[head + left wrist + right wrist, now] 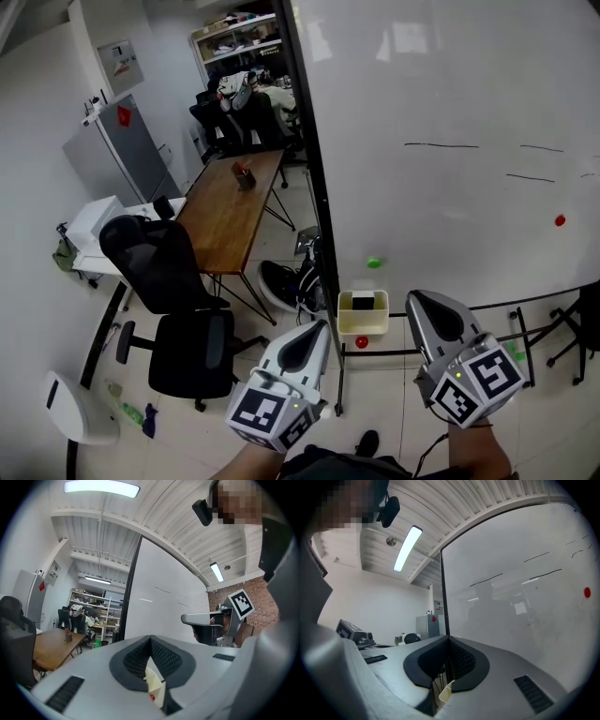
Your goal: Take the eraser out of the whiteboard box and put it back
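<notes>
The eraser point(363, 302) sits in the box point(362, 324) low on the whiteboard point(450, 94), between the left gripper point(317, 330) and right gripper point(419, 300). Both have their jaws together and empty. I'd open one wide before reaching in from above.

Left tool point(317, 328) and right tool point(419, 300) level, jaws closed.

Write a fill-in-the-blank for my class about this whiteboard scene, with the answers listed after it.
1. The eraser sits inside the cream ____ fixed to the whiteboard.
2. The magnet on the board just above the eraser is ____.
3. The magnet just below the eraser's holder is ____.
Missing words: box; green; red.
</notes>
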A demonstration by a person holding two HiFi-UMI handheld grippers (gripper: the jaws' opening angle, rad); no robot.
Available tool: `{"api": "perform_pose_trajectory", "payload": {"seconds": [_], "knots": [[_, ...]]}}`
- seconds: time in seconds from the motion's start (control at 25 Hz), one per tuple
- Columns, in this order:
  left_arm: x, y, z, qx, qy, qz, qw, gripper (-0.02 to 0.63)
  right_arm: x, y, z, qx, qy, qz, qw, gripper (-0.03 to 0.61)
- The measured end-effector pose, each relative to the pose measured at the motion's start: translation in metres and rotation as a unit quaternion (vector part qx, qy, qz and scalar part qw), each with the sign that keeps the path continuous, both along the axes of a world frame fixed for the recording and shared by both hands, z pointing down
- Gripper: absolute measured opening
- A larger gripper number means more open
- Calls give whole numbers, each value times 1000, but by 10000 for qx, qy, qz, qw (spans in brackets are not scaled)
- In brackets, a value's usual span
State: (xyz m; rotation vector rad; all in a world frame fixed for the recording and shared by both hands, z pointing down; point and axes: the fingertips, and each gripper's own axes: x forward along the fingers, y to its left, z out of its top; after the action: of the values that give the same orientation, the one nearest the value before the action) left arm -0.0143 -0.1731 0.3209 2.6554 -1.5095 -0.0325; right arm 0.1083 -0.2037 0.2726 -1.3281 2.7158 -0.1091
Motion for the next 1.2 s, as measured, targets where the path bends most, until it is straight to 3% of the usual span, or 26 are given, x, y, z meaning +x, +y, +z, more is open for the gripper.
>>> {"api": "perform_pose_trajectory", "payload": {"seconds": [0.4, 0.68, 0.92, 1.2], "knots": [[-40, 77, -8, 208, 195, 224, 9993, 28, -34, 79, -8, 21, 136, 362, 9992, 15], [-29, 118, -5, 146, 303, 503, 9982, 28, -17, 133, 2, -126, 252, 664, 9974, 15], [15, 157, -22, 212, 299, 428, 9984, 28, 28, 179, -12, -14, 183, 587, 9981, 15], [107, 193, -27, 200, 304, 163, 9992, 28, 118, 214, -14, 84, 240, 217, 9994, 15]]}}
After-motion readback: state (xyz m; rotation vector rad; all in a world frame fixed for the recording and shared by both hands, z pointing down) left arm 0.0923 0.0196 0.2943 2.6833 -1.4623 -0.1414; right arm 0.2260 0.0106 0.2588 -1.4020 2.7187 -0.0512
